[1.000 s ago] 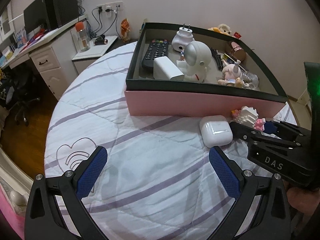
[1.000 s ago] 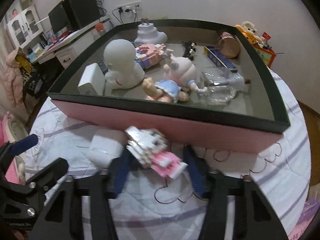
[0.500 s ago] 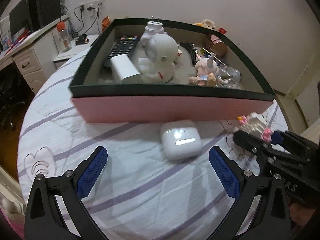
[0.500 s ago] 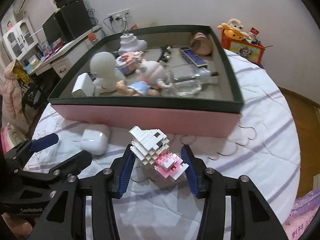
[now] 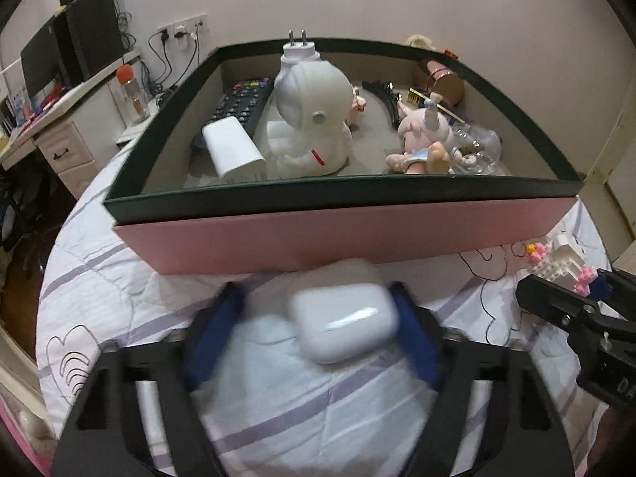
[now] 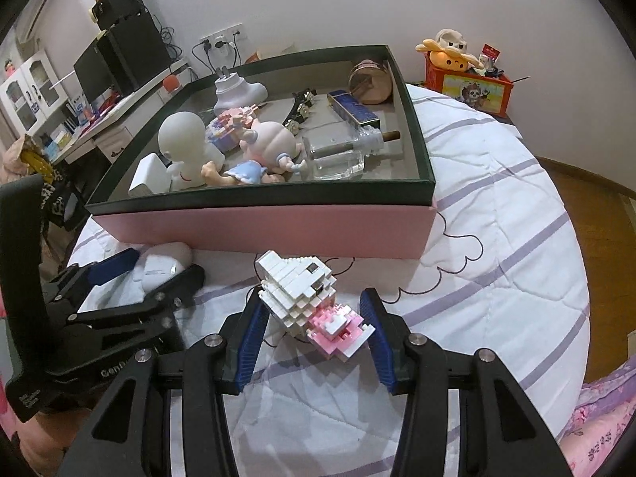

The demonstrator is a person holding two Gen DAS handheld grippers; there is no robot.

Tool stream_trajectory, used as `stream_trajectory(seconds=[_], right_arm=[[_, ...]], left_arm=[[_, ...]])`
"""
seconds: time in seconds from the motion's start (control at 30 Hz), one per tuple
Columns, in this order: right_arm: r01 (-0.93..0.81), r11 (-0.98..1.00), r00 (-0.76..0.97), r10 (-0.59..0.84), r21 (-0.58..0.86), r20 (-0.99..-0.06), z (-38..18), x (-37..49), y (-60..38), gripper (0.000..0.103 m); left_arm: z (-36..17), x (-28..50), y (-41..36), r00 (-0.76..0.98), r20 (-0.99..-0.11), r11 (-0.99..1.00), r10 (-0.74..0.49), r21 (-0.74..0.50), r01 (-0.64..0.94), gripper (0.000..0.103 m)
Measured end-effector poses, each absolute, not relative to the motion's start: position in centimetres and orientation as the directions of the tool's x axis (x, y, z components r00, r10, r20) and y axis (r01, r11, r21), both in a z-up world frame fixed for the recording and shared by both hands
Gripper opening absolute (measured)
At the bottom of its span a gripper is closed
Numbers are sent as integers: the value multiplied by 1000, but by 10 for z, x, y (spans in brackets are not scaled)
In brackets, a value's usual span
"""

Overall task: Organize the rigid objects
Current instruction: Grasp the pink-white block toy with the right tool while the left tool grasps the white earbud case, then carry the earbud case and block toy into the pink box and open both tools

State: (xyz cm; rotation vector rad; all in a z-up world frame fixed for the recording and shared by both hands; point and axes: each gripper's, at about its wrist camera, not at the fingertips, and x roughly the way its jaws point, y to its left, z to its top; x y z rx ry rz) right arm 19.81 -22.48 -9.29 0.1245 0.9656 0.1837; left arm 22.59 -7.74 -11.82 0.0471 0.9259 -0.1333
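Note:
A white earbud case (image 5: pixel 344 322) lies on the striped quilt just before the pink box (image 5: pixel 338 234). My left gripper (image 5: pixel 316 298) straddles it with its jaws closing. The right pad touches the case, and a gap shows at the left pad (image 5: pixel 214 330). In the right wrist view the case (image 6: pixel 163 262) sits between the left gripper (image 6: pixel 147 270) fingers. My right gripper (image 6: pixel 314 302) is shut on a white and pink brick-built figure (image 6: pixel 310 298), held over the quilt before the box (image 6: pixel 258 230). The left wrist view shows that figure (image 5: pixel 556 258) at the far right.
The box holds a white astronaut figure (image 5: pixel 310 119), a remote (image 5: pixel 242 103), a white charger block (image 5: pixel 234 155), a doll (image 6: pixel 262 151), a glass bottle (image 6: pixel 342 155) and more. A desk with a monitor (image 6: pixel 119 63) stands left. A red toy box (image 6: pixel 469 83) stands at the back right.
My left gripper moved up to the earbud case and its wide-open jaws narrowed around it. My right gripper, still holding the brick figure, shifted sideways along the box front.

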Motion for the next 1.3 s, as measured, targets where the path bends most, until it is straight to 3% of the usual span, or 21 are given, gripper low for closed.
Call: stream_trajectory(seconds=[0.03,0.13,0.63,0.9,1.3], right_arm=[[-99,977,557,212,189,-803,-92,197,-225,49],[-99,976,559,216,194,-801,-91,194,-224,49],[-160,964,606,265,212,-750,-52,180,-213,49],[-196,970,680,239,142,-693,4,208,-208,49],[-189,978,694,199,92,-692,30,267,-215,49]], left_arm=[[-117,224,-74,592,-799,990,-106,-30,137,51],[-114,221,-60,582,-796,984,-168,-104,142,51],[-64,185,-21,635,-748,980,-195,-130,148,51],[-11,220,-29,682,-690,968,-243,-131,213,51],[6,280,-61,683,-678,959,-272,-130,253,51]])
